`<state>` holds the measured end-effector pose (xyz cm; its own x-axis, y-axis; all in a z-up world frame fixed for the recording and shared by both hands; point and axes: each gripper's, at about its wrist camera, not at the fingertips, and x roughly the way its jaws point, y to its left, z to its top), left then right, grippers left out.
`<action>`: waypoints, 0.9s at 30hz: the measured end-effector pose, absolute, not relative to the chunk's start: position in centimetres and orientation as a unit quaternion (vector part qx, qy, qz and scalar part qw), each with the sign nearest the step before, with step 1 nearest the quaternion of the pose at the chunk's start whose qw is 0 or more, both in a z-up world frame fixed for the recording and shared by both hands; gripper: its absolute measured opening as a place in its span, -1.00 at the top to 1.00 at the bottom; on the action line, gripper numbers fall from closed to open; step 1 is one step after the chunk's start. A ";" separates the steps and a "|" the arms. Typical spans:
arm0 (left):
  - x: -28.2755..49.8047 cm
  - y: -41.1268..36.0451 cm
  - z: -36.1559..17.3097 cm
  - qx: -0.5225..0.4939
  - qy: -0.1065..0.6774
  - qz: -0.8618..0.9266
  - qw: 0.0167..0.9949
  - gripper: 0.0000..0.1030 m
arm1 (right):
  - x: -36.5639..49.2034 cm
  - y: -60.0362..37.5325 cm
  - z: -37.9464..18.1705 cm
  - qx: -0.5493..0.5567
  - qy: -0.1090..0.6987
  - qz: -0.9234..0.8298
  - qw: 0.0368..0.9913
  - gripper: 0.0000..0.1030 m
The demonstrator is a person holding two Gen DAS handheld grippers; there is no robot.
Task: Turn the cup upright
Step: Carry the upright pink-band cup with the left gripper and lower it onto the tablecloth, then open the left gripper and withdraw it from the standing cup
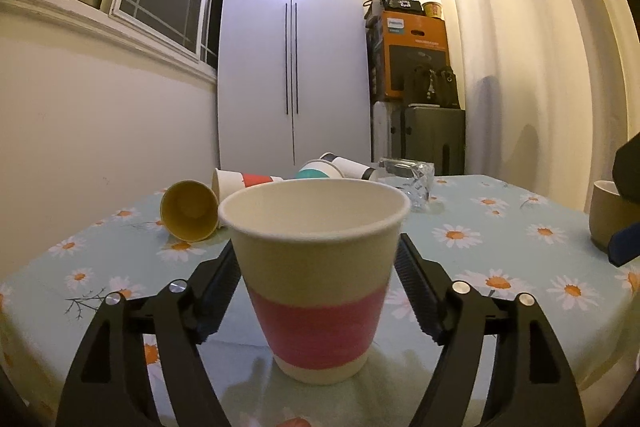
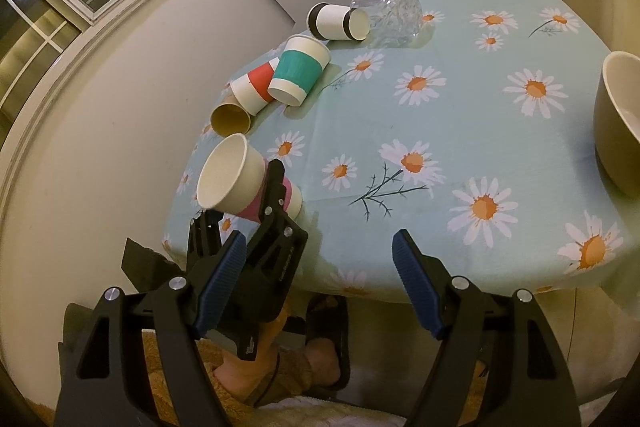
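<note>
My left tongs (image 1: 318, 267) stand with a pad on each side of the pink-banded paper cup (image 1: 318, 279), mouth up, its base seeming to rest on the daisy tablecloth (image 1: 500, 251) near the table's edge; whether the pads actually press the wall I cannot tell. Only the right wrist view shows that cup from above, at 9 o'clock of the table, and my right tongs (image 2: 318, 283) spread apart with nothing between them, off the table's edge. It also shows 4 fallen paper cups: yellow (image 2: 232, 118), red-banded (image 2: 256, 87), teal-banded (image 2: 300, 71), black-banded (image 2: 339, 21), a glass tumbler (image 2: 394, 15) on its side, and a bowl (image 2: 618, 123) at 3 o'clock. Only the left view shows an orange carton (image 1: 414, 55) at 1 o'clock reading "PHILIPS".
</note>
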<state>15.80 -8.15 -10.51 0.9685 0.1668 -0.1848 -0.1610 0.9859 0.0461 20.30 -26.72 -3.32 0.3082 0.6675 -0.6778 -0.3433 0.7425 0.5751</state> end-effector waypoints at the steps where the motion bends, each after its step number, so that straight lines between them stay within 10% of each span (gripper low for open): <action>1: 15.8 -8.2 -10.5 0.015 0.094 0.082 0.992 -0.45 | 20.3 -26.7 -3.3 0.164 0.494 0.319 0.792 -0.46; 27: 10.8 -7.2 -0.5 0.046 0.146 0.000 0.988 -0.87 | 18.2 -28.7 -0.5 0.183 0.431 0.345 0.813 -0.49</action>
